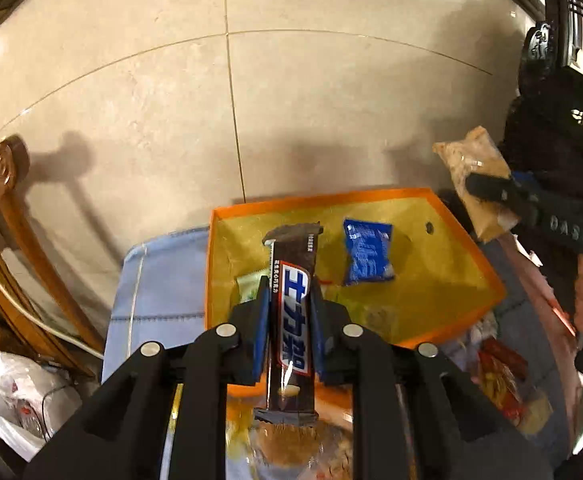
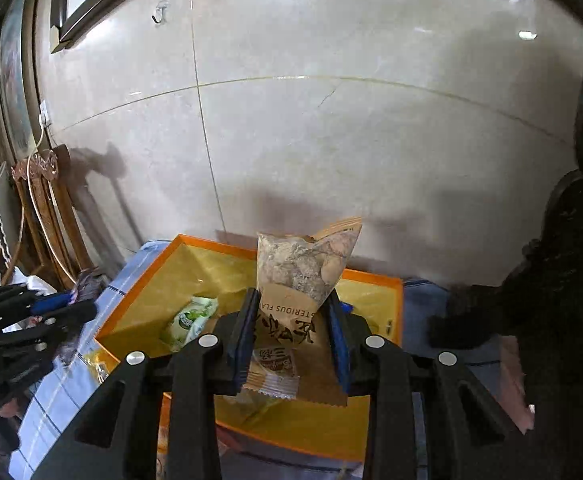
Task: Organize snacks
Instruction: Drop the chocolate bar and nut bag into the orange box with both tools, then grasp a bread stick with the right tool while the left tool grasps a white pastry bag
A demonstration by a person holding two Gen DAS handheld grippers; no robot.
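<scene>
My left gripper [image 1: 290, 285] is shut on a dark brown chocolate bar [image 1: 293, 300] and holds it above the near edge of the orange box [image 1: 467, 240]. A blue snack packet [image 1: 367, 252] and a green packet [image 1: 249, 280] lie in the box. My right gripper [image 2: 291, 300] is shut on a tan snack packet [image 2: 303, 268] and holds it over the orange box [image 2: 139, 284], where the green packet [image 2: 189, 320] also shows. The right gripper with its tan packet [image 1: 479, 176] shows at the right of the left wrist view.
The box sits on a light blue cloth [image 1: 159, 280] against a beige tiled wall [image 1: 291, 100]. More loose snacks [image 1: 499, 380] lie to the right of the box. A wooden chair [image 1: 7, 208] and a white plastic bag [image 1: 23, 392] stand at the left.
</scene>
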